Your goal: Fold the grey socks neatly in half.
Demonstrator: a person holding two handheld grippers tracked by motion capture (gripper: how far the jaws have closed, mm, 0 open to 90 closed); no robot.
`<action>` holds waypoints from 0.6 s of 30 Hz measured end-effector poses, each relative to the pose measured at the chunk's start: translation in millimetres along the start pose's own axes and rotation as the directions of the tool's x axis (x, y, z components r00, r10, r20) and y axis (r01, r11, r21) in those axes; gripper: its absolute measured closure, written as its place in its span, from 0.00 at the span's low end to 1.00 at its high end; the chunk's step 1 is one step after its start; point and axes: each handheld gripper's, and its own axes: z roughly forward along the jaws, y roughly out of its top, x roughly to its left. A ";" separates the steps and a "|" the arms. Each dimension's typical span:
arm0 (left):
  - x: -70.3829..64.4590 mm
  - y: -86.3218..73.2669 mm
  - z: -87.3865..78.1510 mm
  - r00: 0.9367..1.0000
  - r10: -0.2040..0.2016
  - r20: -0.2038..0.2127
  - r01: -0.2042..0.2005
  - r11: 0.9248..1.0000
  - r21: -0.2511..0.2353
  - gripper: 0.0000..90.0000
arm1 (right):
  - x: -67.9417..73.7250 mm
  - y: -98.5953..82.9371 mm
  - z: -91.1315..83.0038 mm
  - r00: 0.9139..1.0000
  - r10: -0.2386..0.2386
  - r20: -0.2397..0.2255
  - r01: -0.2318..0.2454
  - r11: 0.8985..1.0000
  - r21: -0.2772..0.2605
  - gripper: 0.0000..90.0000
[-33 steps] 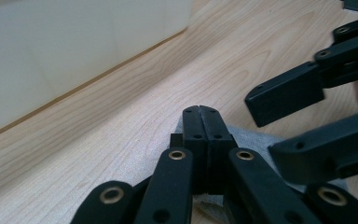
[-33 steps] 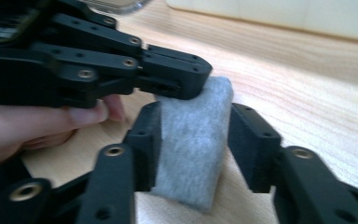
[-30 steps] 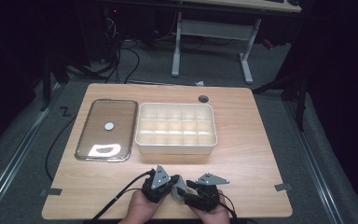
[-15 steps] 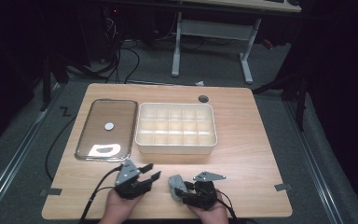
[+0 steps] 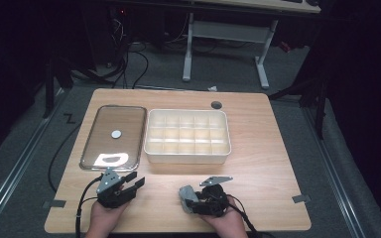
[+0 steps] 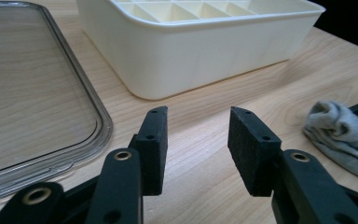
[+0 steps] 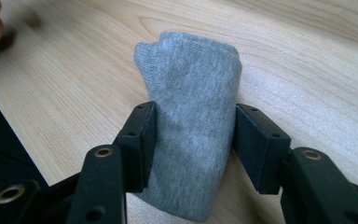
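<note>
From above, the grey sock (image 5: 187, 194) is seen at the right gripper (image 5: 194, 201), near the table's (image 5: 258, 148) front edge, well short of the divided box (image 5: 187, 136). In the left gripper view, the left gripper (image 6: 198, 135) is spread wide and empty, the sock lying off to one side. In the right gripper view, the sock is clamped across its width, its long axis running out ahead between the jaws.

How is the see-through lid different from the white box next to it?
The clear lid lies flat and thin, while the white box has tall walls. The wood grain shows through the lid; the box is solid cream. The lid is one smooth sheet; the box is split into many little compartments. Both are rounded rectangles resting on the table.
</note>
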 end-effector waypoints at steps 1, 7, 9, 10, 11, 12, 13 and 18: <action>0.3 0.1 -1.0 1.000 -0.007 -0.001 0.007 1.000 -0.010 0.65 | 0.4 1.8 0.2 1.000 0.000 0.001 0.000 1.000 0.012 0.56; 6.6 0.9 -6.5 1.000 -0.030 -0.008 0.030 0.999 -0.028 0.65 | 2.1 10.0 2.4 1.000 -0.016 0.002 0.016 0.998 0.063 0.56; 7.3 0.7 -6.6 0.999 -0.032 -0.010 0.032 0.999 -0.031 0.65 | 2.0 10.9 3.2 1.000 -0.007 -0.010 0.007 0.997 0.075 0.56; 7.4 0.6 -6.4 0.999 -0.032 -0.009 0.032 0.999 -0.030 0.65 | 0.8 11.6 4.4 1.000 -0.006 -0.024 0.008 0.996 0.085 0.56; 7.3 0.5 -6.1 0.999 -0.031 -0.007 0.031 0.999 -0.028 0.65 | 0.8 11.6 4.4 1.000 -0.006 -0.024 0.008 0.996 0.085 0.56; 6.8 0.2 -5.7 1.000 -0.029 -0.008 0.029 0.999 -0.025 0.65 | 0.2 12.0 4.8 1.000 -0.010 -0.028 0.012 0.996 0.086 0.56; 6.5 0.0 -5.3 1.000 -0.027 -0.007 0.027 0.999 -0.025 0.65 | 0.1 12.4 4.9 0.999 -0.007 -0.031 0.009 0.996 0.091 0.56; 5.0 -0.7 -3.6 1.000 -0.020 -0.005 0.020 1.000 -0.019 0.65 | 1.4 14.5 5.1 0.999 -0.022 -0.036 0.026 0.994 0.103 0.58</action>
